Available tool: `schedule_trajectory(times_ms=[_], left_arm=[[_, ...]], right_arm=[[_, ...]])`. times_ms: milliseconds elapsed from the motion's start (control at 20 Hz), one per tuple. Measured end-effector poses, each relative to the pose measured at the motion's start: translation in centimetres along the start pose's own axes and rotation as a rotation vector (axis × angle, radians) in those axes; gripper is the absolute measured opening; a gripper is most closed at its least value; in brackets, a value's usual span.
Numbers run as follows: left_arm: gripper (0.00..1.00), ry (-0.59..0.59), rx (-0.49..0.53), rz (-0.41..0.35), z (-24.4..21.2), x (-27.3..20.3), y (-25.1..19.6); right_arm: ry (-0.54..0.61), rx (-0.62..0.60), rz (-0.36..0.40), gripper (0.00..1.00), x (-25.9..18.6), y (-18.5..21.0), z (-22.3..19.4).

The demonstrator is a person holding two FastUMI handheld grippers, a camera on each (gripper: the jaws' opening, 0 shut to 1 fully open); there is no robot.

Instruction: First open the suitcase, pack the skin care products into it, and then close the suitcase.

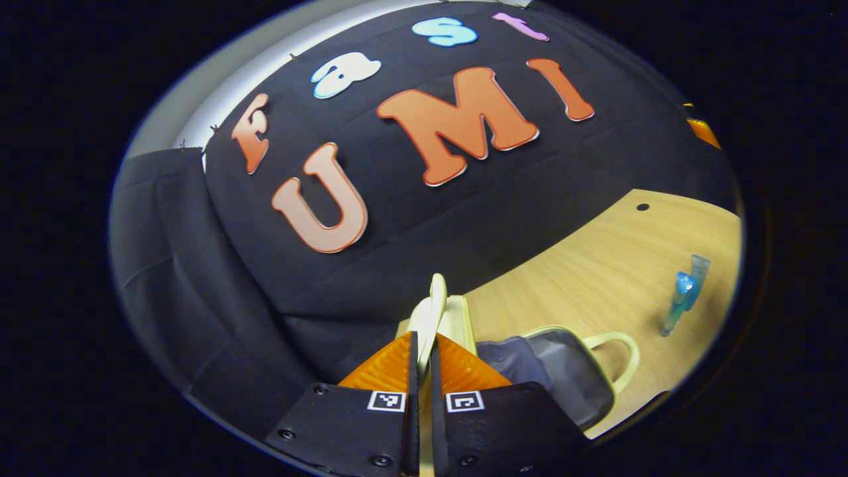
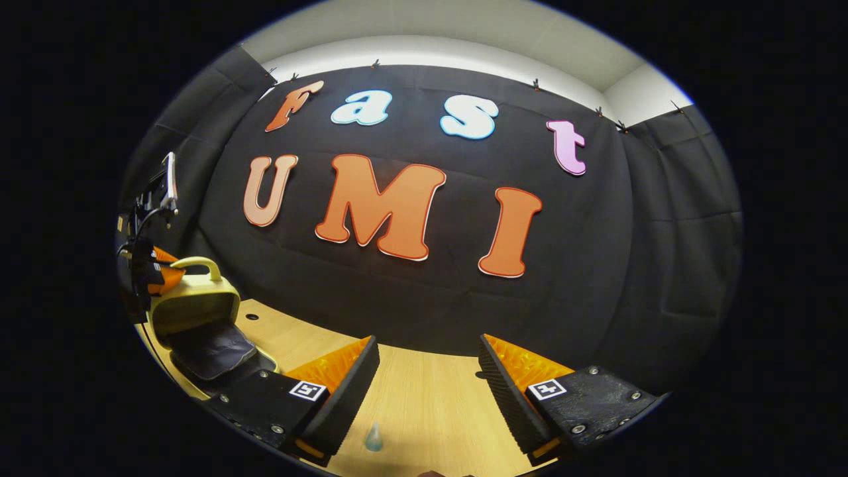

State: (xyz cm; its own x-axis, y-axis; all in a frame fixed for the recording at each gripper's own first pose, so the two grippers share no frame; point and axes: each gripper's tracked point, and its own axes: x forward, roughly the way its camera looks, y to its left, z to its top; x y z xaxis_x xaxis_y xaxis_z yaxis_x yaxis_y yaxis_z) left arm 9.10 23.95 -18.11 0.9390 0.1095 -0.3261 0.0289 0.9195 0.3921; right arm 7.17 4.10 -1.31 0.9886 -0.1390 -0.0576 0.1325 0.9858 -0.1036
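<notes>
While the suitcase (image 2: pixel 192 305) stands open on the wooden table (image 1: pixel 596 265), its cream lid raised upright and the dark lined base lying flat, I judge the first step complete and packing not yet begun, with closing last. In my left gripper (image 1: pixel 424 344), the two orange fingers are pressed together on the lid's cream edge, holding it up; the left gripper view looks along that edge and down into the grey lining, with a cream carry handle (image 1: pixel 619 361) at the base's far side. My right gripper (image 2: pixel 427 361) has its fingers spread wide apart with nothing between them, poised over bare table. The skin care product, a small blue tube (image 1: pixel 679 301), stands upright on the table, well apart from the suitcase and outside it. The left gripper view gives the tube's full height and its position relative to the open base; the right gripper view gives the tube (image 2: pixel 373 438) as a small tip below and between my open fingers, and presents the suitcase from outside, with my left gripper at the lid.
</notes>
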Motion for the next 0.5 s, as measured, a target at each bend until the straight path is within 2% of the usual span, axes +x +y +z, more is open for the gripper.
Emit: schedule_trajectory(times_ms=[300, 500], left_arm=[[0.10, 0.068, -0.054, 0.091, -5.6, 2.7, 9.6], [0.08, 0.122, -0.139, 0.142, -10.8, 4.3, 14.4]], right_arm=[[0.002, -0.021, 0.013, 0.95, -0.4, 3.4, 0.7], [0.035, -0.017, 0.026, 0.95, -0.6, 4.8, 0.2]])
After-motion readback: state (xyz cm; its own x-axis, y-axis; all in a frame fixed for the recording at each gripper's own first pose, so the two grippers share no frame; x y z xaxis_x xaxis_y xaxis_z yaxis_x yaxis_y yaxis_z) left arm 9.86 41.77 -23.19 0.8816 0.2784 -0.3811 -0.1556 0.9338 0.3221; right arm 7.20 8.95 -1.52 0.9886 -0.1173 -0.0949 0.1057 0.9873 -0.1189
